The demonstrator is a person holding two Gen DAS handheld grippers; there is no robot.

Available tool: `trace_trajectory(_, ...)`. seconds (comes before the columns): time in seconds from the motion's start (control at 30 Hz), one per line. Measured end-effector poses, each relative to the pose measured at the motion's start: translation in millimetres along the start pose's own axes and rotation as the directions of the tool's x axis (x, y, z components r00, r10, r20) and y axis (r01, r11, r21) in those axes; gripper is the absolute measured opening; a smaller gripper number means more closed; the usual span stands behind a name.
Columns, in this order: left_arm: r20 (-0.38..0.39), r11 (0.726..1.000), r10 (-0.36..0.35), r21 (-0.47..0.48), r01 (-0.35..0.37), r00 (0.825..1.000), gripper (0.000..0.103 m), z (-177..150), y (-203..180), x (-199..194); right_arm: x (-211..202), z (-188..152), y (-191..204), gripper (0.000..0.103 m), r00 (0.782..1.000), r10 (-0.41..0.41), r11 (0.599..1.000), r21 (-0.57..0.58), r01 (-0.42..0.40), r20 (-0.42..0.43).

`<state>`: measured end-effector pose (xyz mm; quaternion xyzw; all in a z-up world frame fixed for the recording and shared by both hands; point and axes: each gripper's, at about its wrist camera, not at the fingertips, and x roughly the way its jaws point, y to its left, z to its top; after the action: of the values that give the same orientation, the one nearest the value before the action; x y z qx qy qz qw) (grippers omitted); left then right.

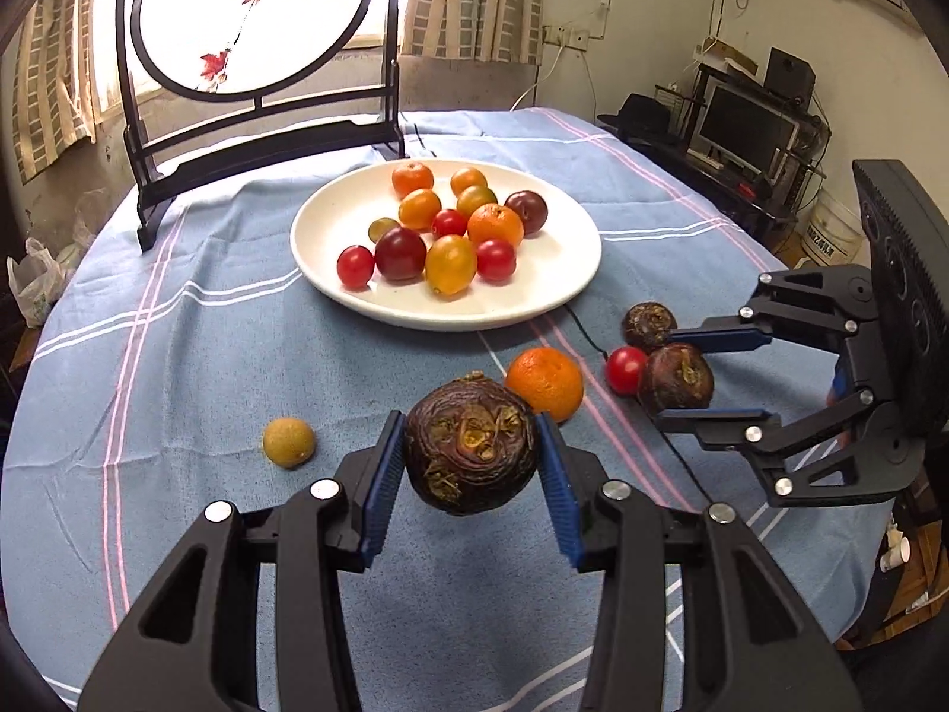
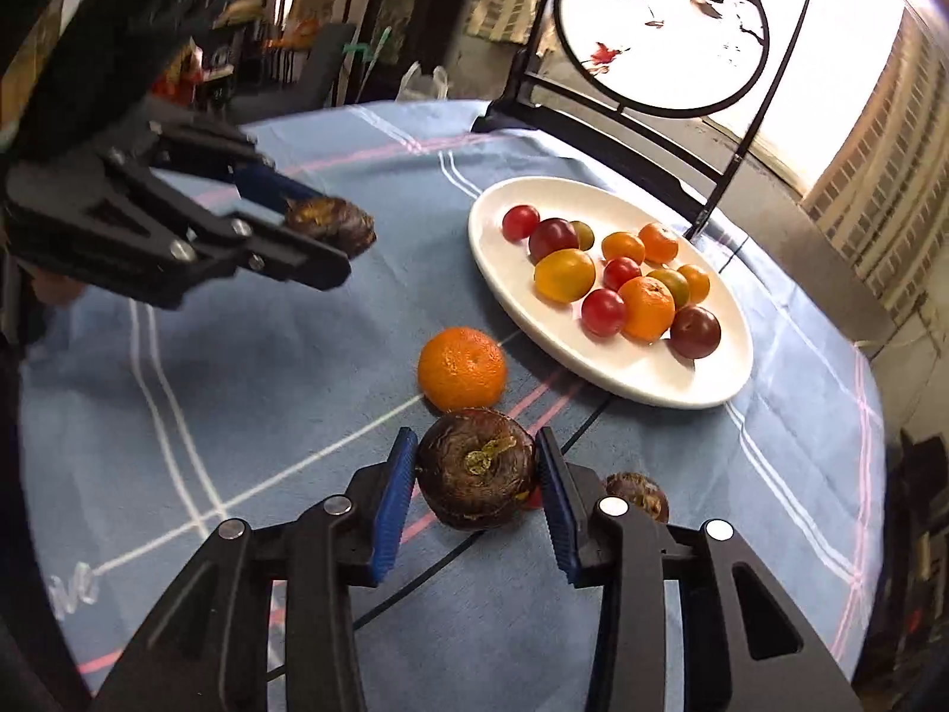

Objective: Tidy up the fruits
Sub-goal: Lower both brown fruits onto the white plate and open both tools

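Left wrist view, left to right.

A small round tan fruit [image 1: 289, 442] lay alone on the blue cloth with white and pink stripes [image 1: 196, 356], left of the claws.

The left gripper [image 1: 471, 463] was closed narrowly on a dark brown, ridged water chestnut [image 1: 471, 442], both blue pads pressed to its sides and the chestnut clear of the cloth.

Behind it stood a black-framed round painted screen [image 1: 255, 18] at the far edge of the table.

A white round ceramic plate [image 1: 332, 273] sat mid-table and carried the sorted fruit: red cherry tomatoes, orange and yellow tomatoes, small mandarins and dark plums.

A loose orange mandarin [image 1: 545, 382] rested on the cloth just behind the held chestnut, between it and the plate.

A red cherry tomato [image 1: 624, 369] lay further right, touching or nearly touching the second chestnut.

A third dark brown chestnut [image 1: 648, 325] lay on the cloth just behind that tomato.

The right gripper [image 1: 682, 374] came in from the right edge, its jaws narrow and clamped on a second dark brown water chestnut [image 1: 676, 377]; whether that one was off the cloth could not be told from this view.

The right wrist view confirmed both grips, with pads against each chestnut.
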<state>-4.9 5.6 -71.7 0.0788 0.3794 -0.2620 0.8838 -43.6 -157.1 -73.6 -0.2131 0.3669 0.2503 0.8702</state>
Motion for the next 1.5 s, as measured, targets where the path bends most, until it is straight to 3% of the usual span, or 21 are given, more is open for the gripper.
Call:
trace_trajectory(0.1,0.026,1.0,0.026,0.012,-0.026,0.999,0.043,3.6,-6.3,-3.6,-8.1,-5.7,-5.6,0.041,0.999,0.03,0.997,0.064,-0.031,0.023)
trace_trajectory(0.33,0.085,0.996,0.089,0.019,-0.091,0.992,0.043,37.6,-15.0,-7.0,-35.0,7.8,-40.5,0.041,0.983,0.076,0.97,0.215,-0.112,0.168)
trace_trajectory(0.63,0.195,0.96,0.252,0.073,-0.27,0.948,0.043,91.9,-23.7,-0.7,-36.8,38.8,-86.8,0.041,0.962,0.042,0.945,0.301,-0.125,0.269)
trace_trajectory(1.03,0.138,0.968,0.237,0.05,-0.245,0.962,0.043,112.0,-0.3,39.4,5.4,60.2,-119.3,0.041,0.974,0.038,0.931,0.347,-0.115,0.221)
trace_trajectory(1.3,0.025,0.981,0.184,-0.067,-0.182,0.983,0.043,146.4,39.0,81.8,62.3,89.8,-147.9,0.041,0.99,0.038,0.898,0.429,-0.092,0.132)
trace_trajectory(1.4,-0.009,0.979,0.189,-0.08,-0.189,0.982,0.044,152.6,42.1,99.6,84.2,97.1,-152.7,0.041,0.995,0.018,0.896,0.439,-0.059,0.097)
trace_trajectory(1.47,-0.023,0.976,0.195,-0.098,-0.197,0.98,0.047,153.8,46.1,107.6,96.6,99.3,-158.8,0.042,0.997,0.026,0.888,0.456,-0.059,0.077)
trace_trajectory(1.5,-0.027,0.974,0.197,-0.109,-0.199,0.98,0.051,154.7,48.6,111.2,101.0,100.0,-161.3,0.049,0.998,0.014,0.887,0.46,-0.042,0.063)
